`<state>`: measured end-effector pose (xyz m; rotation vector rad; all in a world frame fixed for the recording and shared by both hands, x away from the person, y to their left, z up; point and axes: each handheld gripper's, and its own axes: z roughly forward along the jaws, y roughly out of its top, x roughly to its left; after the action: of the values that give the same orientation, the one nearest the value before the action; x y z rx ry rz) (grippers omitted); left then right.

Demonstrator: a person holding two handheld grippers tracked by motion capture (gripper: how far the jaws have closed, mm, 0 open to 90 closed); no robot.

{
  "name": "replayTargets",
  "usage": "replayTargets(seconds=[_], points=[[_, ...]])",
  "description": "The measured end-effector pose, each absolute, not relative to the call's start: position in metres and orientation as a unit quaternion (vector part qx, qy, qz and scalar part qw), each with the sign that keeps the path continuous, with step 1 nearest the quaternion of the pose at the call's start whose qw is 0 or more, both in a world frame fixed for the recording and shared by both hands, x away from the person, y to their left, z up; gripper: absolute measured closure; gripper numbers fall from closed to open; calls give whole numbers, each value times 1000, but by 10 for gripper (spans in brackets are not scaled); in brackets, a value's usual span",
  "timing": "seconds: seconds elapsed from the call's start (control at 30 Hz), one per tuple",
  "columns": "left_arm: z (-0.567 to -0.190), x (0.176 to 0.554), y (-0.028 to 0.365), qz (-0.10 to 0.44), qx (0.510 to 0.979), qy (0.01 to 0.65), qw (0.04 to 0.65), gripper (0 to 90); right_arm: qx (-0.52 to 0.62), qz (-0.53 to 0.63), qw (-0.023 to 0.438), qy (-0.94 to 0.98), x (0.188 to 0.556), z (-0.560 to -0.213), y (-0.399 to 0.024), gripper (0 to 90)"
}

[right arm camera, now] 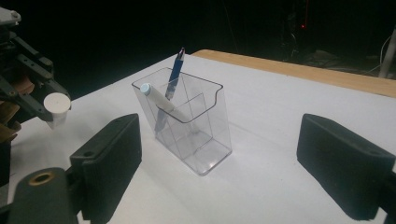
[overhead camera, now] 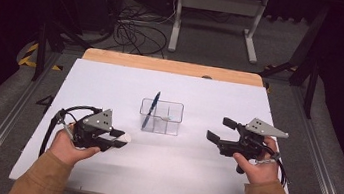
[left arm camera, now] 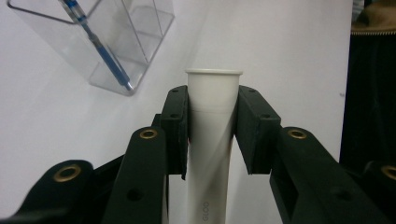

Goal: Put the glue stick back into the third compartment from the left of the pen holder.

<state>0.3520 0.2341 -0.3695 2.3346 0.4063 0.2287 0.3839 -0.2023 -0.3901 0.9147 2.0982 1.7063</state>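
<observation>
A clear plastic organiser box [overhead camera: 160,117] stands in the middle of the white table sheet. A blue pen [overhead camera: 151,108] leans in its left compartment, and a white marker [right arm camera: 156,98] leans beside the pen. My left gripper [overhead camera: 119,139] lies level to the left of the box, shut on a white glue stick [left arm camera: 214,121] whose flat end [right arm camera: 57,105] sticks out past the pads. My right gripper [overhead camera: 220,129] rests to the right of the box, pointing at it. Its jaws stand wide open with nothing held between the pads [right arm camera: 116,149].
The white sheet [overhead camera: 112,79] covers a wooden table whose far edge [overhead camera: 164,64] shows bare. Behind it are cables [overhead camera: 138,34] on the floor and a white stand [overhead camera: 216,17]. Dark floor drops off past both sides of the table.
</observation>
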Motion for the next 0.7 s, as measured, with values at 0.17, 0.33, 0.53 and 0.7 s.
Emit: replayTargets(seconds=[0.17, 0.33, 0.53, 0.7], points=[[-363, 352, 235, 95, 894, 166, 406, 672, 318, 590, 142, 729, 384, -391, -202, 144], [-358, 353, 236, 94, 876, 174, 440, 672, 318, 590, 142, 729, 384, -391, -202, 145], [-357, 353, 237, 103, 857, 191, 467, 672, 316, 587, 144, 731, 385, -391, -200, 146], [-355, 353, 237, 118, 846, 197, 481, 671, 317, 585, 145, 732, 385, -392, -201, 146]])
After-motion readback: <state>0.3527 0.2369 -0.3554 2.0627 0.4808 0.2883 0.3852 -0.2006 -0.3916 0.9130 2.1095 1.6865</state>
